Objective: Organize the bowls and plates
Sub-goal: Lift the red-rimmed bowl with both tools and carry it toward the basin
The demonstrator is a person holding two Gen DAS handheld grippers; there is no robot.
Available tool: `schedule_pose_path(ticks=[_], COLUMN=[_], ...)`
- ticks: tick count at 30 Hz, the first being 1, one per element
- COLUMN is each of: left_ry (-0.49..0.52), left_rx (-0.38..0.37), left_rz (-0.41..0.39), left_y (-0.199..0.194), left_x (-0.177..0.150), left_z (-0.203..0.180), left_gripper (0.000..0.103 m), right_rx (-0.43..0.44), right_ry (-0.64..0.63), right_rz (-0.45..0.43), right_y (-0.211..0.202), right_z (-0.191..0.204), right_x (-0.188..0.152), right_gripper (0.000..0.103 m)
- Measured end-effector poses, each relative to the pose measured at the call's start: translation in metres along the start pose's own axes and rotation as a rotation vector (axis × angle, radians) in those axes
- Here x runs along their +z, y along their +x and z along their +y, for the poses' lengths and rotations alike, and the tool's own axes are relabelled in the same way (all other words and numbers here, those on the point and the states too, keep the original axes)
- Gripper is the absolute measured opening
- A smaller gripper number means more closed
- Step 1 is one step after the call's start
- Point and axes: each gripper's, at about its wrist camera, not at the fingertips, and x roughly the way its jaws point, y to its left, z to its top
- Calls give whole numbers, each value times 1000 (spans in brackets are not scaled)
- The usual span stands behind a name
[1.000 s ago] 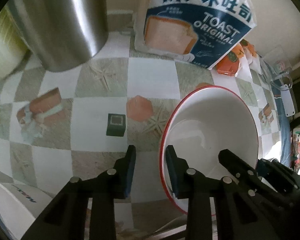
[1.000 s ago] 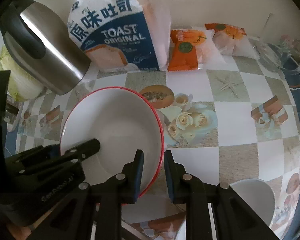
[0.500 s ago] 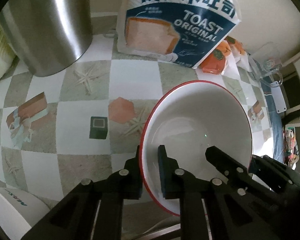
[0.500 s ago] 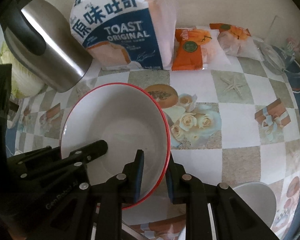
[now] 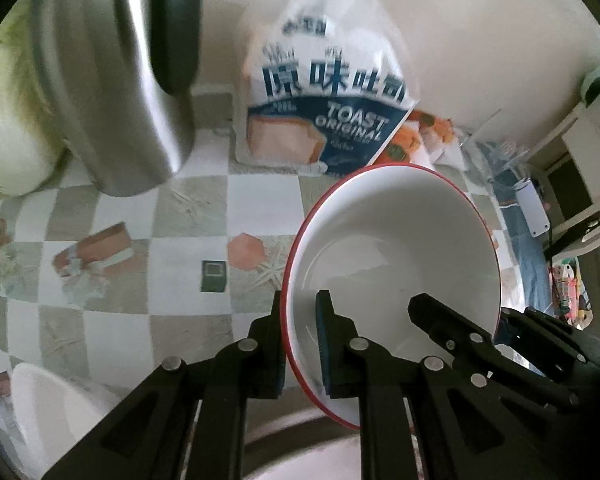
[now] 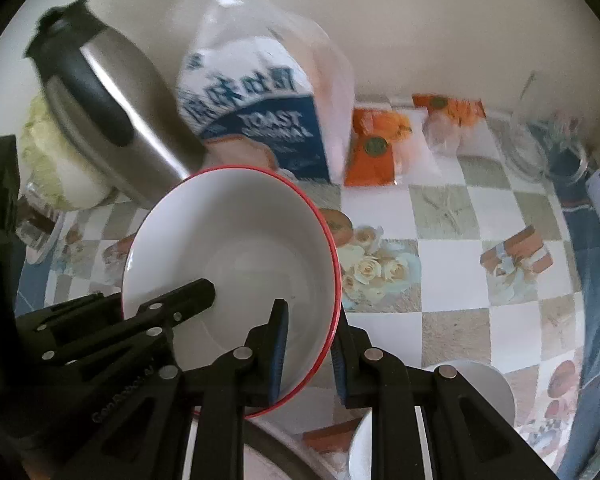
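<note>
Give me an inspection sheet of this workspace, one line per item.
Surface: checkered patterned tablecloth.
Job's things: red-rimmed white bowl, tilted; white dishes at the near edge.
Clutter: steel kettle, toast bag, orange snack packs, cabbage.
Grippers: left tool and right tool each shut on the bowl's rim, opposite sides.
Cables: nothing seen.
Surroundings: cream wall behind; furniture at right, blurred.

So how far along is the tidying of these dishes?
Nothing looks put away yet. In hand: the left gripper and right gripper each pinch the rim of the red-rimmed bowl. Left: placing it, plus a white bowl on the checked tablecloth.
</note>
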Motion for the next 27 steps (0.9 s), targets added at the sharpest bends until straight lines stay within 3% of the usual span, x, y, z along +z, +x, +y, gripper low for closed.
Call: schedule_pose_path(ticks=[10,27], left_ry=[-27,-91], left_rx=[28,47], left_rz=[-55,-96], left_y=[-59,-100], left_x=[-28,-101], left_z=[19,31], left_gripper=[14,14], right_rx=[25,35], right_ry=[-51,-136], right_rz=[-40,-46], right_y=[-38,-66], right_z=[34,71], right_x=[-24,-94], right_gripper=[22,22])
